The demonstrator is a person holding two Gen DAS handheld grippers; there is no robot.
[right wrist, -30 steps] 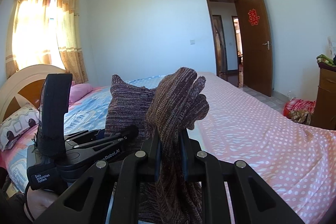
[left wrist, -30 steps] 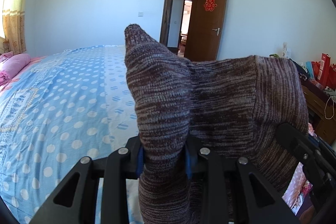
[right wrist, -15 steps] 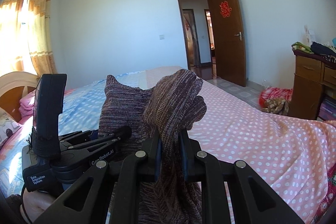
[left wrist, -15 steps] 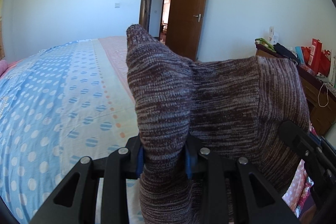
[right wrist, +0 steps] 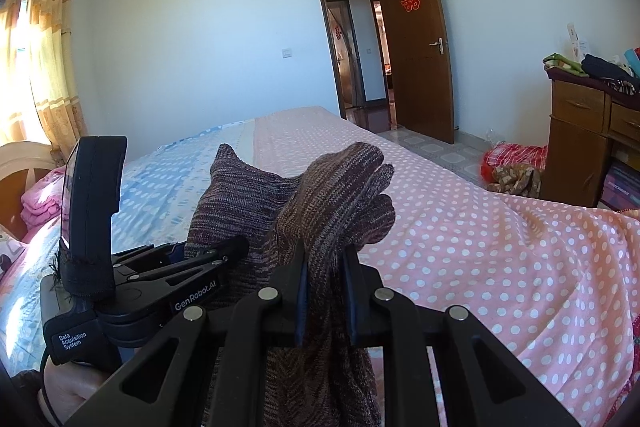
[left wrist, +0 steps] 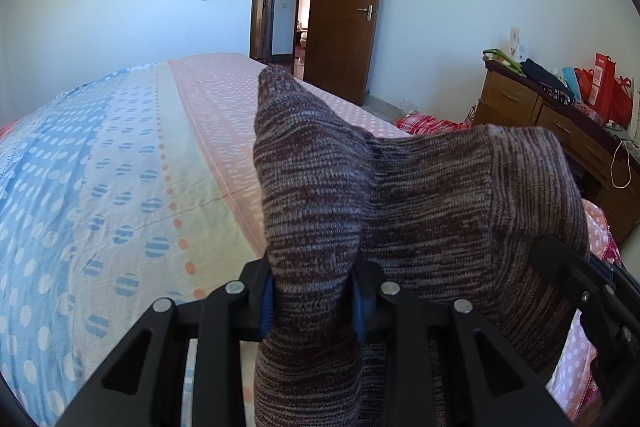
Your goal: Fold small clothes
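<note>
A brown-purple knit garment (left wrist: 420, 203) hangs between my two grippers, held up above the bed. My left gripper (left wrist: 314, 299) is shut on one corner of it, which sticks up between the pads. My right gripper (right wrist: 326, 291) is shut on the other bunched corner of the knit garment (right wrist: 340, 187). The left gripper (right wrist: 192, 267) shows in the right wrist view, close at the left. The right gripper's black finger (left wrist: 568, 267) shows at the right in the left wrist view. The garment's lower part is hidden below both cameras.
The bed (left wrist: 120, 163) has a blue and pink polka-dot sheet (right wrist: 500, 251). A wooden dresser (right wrist: 588, 131) with clutter stands at the right. Clothes lie on the floor (right wrist: 516, 171) beside it. An open brown door (right wrist: 416, 47) is at the far wall.
Both grippers have swung to the right with the garment still held, so the door and dresser have shifted left in view. The grips have not changed.
</note>
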